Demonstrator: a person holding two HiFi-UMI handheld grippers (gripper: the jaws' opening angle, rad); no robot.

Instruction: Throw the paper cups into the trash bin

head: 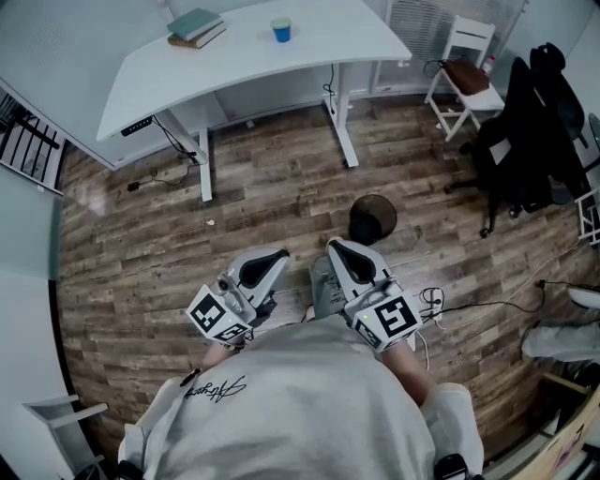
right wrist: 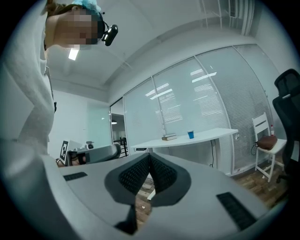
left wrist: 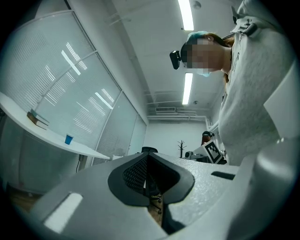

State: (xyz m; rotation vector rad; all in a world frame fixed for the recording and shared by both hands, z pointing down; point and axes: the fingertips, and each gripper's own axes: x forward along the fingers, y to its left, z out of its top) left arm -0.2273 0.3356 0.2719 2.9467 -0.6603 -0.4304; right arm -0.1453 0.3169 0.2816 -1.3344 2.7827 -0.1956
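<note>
Far left, a white desk (head: 309,52) stands across the wooden floor (head: 272,187). Two stacked books (head: 197,27) lie at its left end. To their right, on the bare desktop, is the paper cup (head: 281,30), the only one in sight. It is small and bright blue with a paler rim, and it stands upright with its mouth open to the ceiling. It sits apart from the books and well apart from both grippers. The left gripper view picks it out as a tiny blue spot (left wrist: 69,139) on the desk's edge. The right gripper view shows it (right wrist: 191,134) just right of the books (right wrist: 169,137).

Nearer, the left gripper (head: 274,257) is held close to the person's grey sweatshirt (head: 300,403). Its own view shows the jaws pressed together at the tip (left wrist: 148,155) with nothing between them. Beside it, the right gripper (head: 339,249) points out over the floor. Its jaws are closed too (right wrist: 149,155), ribbed pads meeting, and it is empty. The two grippers sit side by side, near each other but not touching.

Just beyond the right gripper, on the floor, is the bin (head: 372,217). It is dark and round, seen from above, and stands between the person and the desk's right leg.

Further right, a white chair (head: 464,56) stands by the far wall with something brown on its seat. Near it is a black office chair (head: 525,141).
</note>
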